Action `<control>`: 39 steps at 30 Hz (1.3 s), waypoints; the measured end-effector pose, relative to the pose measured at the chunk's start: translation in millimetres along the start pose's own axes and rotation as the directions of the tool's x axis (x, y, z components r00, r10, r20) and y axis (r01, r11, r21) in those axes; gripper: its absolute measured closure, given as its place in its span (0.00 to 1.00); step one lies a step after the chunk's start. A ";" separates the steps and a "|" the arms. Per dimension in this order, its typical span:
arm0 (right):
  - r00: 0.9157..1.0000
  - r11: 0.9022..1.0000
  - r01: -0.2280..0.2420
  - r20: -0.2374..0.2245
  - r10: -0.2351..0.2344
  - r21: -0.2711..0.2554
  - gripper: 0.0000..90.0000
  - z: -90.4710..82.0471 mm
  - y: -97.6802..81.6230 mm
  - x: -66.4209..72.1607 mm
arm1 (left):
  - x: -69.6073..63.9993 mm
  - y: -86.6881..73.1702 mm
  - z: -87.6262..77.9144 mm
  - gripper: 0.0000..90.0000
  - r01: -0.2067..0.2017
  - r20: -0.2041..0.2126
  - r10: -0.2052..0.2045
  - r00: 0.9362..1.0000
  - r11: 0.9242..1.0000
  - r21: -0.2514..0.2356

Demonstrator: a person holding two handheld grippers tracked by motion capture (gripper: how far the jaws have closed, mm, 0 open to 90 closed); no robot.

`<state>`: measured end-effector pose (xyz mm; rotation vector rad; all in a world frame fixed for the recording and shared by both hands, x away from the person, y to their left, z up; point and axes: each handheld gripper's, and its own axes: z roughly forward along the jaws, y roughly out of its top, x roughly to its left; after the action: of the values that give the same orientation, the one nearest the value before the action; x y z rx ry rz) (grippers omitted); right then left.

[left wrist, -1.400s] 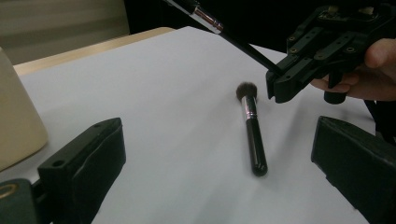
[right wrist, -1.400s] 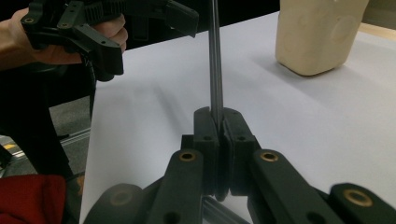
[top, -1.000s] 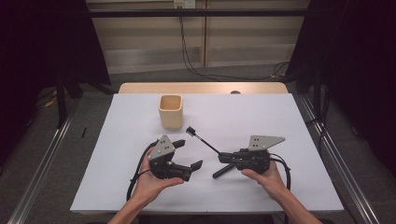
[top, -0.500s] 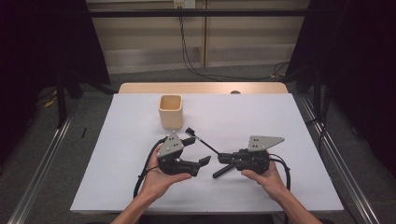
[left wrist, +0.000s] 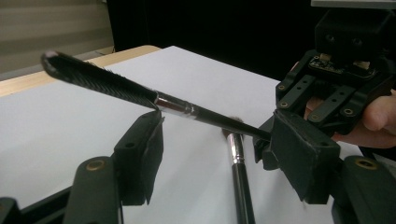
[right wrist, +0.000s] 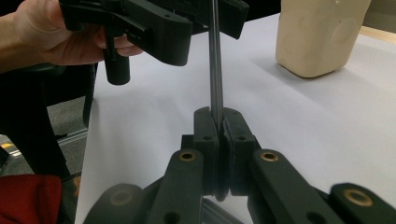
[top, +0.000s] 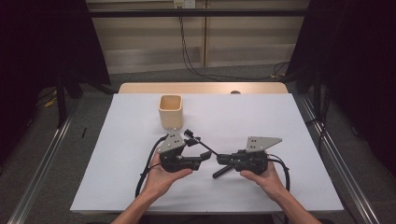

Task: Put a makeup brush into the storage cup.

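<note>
Two tongs at lower centre of the high view: right tongs (top: 220,160) clamped on brush (top: 201,144), held above bench (top: 289,126); left tongs (top: 200,148) open around it, just closing. Cup (top: 170,111) above.

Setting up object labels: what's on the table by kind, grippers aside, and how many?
Brushes: 2, the comb-head brush clamped in the jaws of the right gripper, and the second brush lying on the sheet.
Cups: 1, the beige cup.
Total: 3
</note>
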<state>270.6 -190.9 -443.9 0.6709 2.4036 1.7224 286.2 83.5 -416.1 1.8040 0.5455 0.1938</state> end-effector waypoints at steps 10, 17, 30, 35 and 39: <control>1.000 1.000 -0.001 0.008 0.001 -0.004 0.96 -1.2 -0.8 0.0 | 0.1 5.1 0.4 0.60 0.024 -0.032 -0.026 0.999 0.999 -0.045; 1.000 1.000 -0.001 0.015 0.001 -0.001 0.96 -0.5 -2.0 -1.0 | -0.2 5.0 -0.2 0.66 0.027 -0.026 -0.028 0.999 0.999 -0.044; 1.000 1.000 0.011 0.008 -0.011 0.014 0.96 1.5 -4.0 0.5 | 0.4 11.1 1.8 0.81 0.121 0.046 -0.118 0.992 0.990 -0.076; 1.000 1.000 0.012 0.006 -0.012 0.015 0.96 2.3 -4.0 1.1 | -1.4 15.0 2.9 0.85 0.126 0.056 -0.121 0.991 0.989 -0.080; 1.000 1.000 0.008 0.008 -0.008 0.015 0.96 2.7 -4.9 1.1 | -1.9 16.4 4.3 0.86 0.132 0.063 -0.128 0.990 0.988 -0.078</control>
<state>269.1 -189.3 -449.1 0.6673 2.4133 1.6966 290.7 75.5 -401.7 1.6833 0.6037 0.0731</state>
